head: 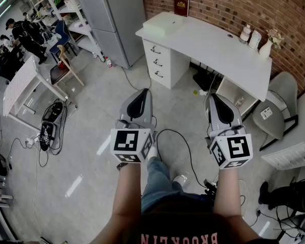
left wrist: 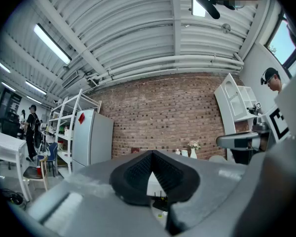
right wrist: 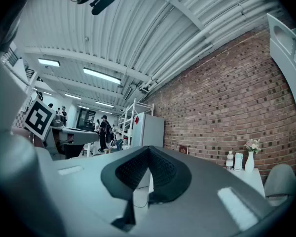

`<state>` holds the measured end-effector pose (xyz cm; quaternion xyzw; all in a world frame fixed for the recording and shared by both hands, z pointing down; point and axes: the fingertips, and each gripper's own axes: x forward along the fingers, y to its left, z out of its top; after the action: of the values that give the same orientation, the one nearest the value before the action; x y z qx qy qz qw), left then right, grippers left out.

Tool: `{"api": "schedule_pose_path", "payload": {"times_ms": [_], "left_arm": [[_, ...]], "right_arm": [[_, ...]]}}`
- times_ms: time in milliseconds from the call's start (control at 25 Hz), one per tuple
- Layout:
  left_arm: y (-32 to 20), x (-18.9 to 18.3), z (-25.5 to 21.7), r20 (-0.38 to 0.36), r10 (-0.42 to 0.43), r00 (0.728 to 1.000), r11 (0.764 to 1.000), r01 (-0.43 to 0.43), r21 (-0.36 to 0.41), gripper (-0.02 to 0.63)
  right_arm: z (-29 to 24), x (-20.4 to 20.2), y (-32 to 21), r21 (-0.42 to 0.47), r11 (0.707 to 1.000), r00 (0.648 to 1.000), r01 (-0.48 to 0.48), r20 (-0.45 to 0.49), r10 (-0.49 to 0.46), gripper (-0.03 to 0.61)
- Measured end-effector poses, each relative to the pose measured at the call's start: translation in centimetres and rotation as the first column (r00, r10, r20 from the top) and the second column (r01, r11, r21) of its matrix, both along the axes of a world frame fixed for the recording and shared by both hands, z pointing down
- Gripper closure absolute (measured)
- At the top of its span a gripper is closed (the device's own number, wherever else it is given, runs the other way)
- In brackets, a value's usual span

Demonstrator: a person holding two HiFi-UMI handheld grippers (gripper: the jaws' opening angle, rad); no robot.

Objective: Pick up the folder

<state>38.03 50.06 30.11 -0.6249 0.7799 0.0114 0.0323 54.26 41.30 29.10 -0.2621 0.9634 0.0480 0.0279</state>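
- Step in hand: approach. The pick has not begun; I judge the task to be at its very start.
- The left gripper is held level over the floor, pointing toward the desk. Its own view shows the jaws together with nothing between the pads.
- The right gripper is held level beside it, well apart from it. Its jaws are also together and empty; the pads meet at the tip.
- Folder location: I take the pale flat item at the left end of the desk to be the folder. It lies flat on the desktop above the drawers, well apart from both grippers.
- Caution: a dark red item leans against the brick wall just behind it (it could also be a folder; I cannot tell from here).
- Next move calls for: closing the distance to the desk, then parting the jaws of one gripper before contact.
- Grip approach: the folder lies flat, so I judge that an edge overhanging the desk, or a lifted corner, is needed for the jaws to get around it.
- Clearance: the vase stands at the far right end of the desk, away from the pick zone.
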Motion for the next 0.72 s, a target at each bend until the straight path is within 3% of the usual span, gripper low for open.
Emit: {"api": "schedule_pose_path", "payload": {"times_ms": [400, 720], "left_arm": [[-0.8, -1.8, -1.0, 0.012, -0.011, 1.000, 1.000, 0.011, 0.017, 0.617], [-4.7, -6.4, -0.8, 0.018, 0.003, 1.000, 1.000, -0.003, 0.012, 0.617]], "right_arm": [[-0.8, -1.7, -0.9, 0.012, 1.000, 1.000, 0.009, 0.019, -0.009, 0.578], [-1.1, -6.6, -3.3, 0.052, 0.998, 0.999, 0.046, 0.013, -0.047, 0.577]]}}
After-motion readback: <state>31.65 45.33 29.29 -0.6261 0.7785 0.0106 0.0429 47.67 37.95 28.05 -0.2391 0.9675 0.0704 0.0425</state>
